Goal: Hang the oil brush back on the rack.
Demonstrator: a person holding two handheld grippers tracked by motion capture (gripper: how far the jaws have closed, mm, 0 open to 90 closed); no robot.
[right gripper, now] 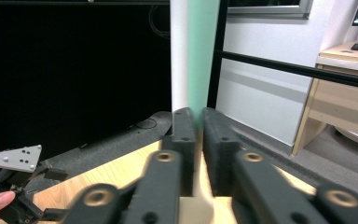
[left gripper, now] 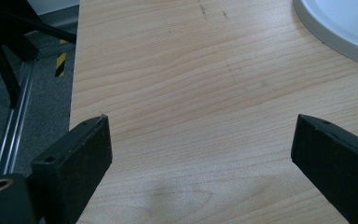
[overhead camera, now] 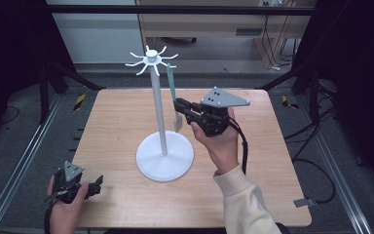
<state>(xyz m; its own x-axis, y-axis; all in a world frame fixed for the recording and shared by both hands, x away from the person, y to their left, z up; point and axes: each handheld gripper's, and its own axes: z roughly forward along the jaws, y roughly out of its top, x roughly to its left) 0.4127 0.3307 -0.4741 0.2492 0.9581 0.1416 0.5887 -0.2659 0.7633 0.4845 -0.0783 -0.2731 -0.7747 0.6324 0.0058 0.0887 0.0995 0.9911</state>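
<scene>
Tongs on the right (overhead camera: 179,105) are clamped on a slim green-handled utensil (overhead camera: 171,82), held near the white pole of a hook stand (overhead camera: 158,105) at the middle of the wooden surface (overhead camera: 117,117). The utensil's long axis runs nearly upright, its top end reaching just beside a hook of the stand's crown (overhead camera: 151,59). The left tongs (left gripper: 200,158) are held apart and empty over the near left corner, well away from the stand.

My right gripper (right gripper: 195,122) has its jaws closed on a thin green strip (right gripper: 203,56) that rises straight up from between them, just beside the white pole (right gripper: 178,51). Low at the left I see my other gripper (right gripper: 16,184) over the wooden table (right gripper: 100,175).
</scene>
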